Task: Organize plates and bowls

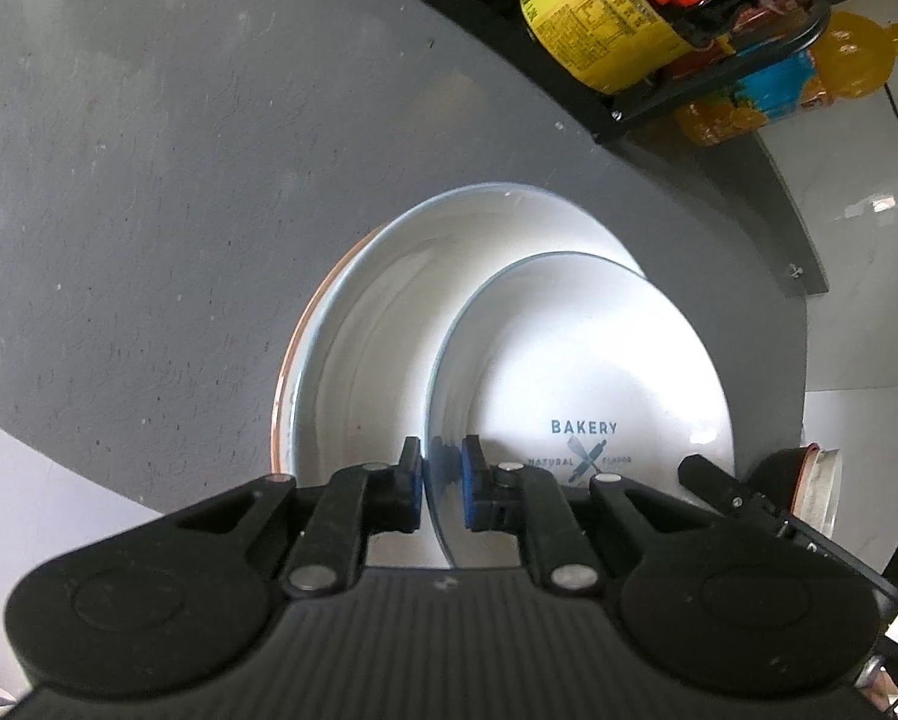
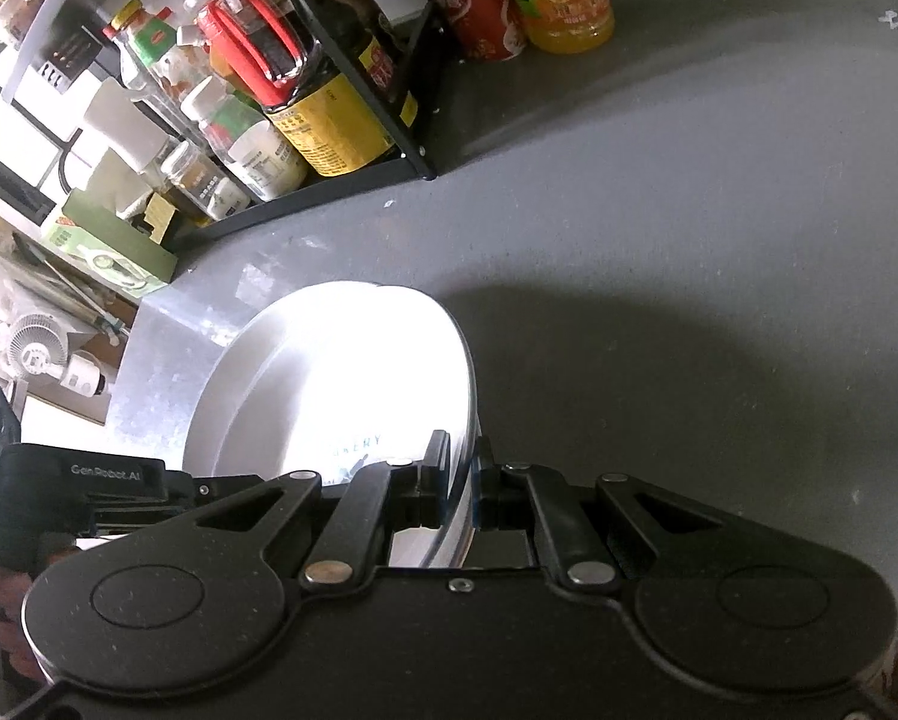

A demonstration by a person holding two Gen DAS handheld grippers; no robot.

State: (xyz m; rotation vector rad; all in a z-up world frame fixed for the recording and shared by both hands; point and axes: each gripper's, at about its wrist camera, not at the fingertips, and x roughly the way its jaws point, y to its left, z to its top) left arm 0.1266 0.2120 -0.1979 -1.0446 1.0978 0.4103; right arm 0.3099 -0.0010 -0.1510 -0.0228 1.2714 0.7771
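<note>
Left claw (image 1: 440, 480) pinching BAKERY plate (image 1: 580, 372) rim, right claw (image 2: 462, 483) clamped likewise — opposite edge, grey table (image 1: 149, 180).

Stacked white dishes, lower centre of frame.
Small white "BAKERY"-printed ceramic plate (image 1: 580, 372) tilted inside larger white blue-rimmed dish (image 1: 389, 312), over orange-rimmed plate (image 1: 287, 360).

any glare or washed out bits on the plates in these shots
Right wrist view: the white plate with faint BAKERY print is blown out by glare, its lettering barely legible; a broad shadow darkens the grey countertop. Left wrist view: the same plate is evenly lit, print crisp; fisheye bends the black wire rack.
</note>
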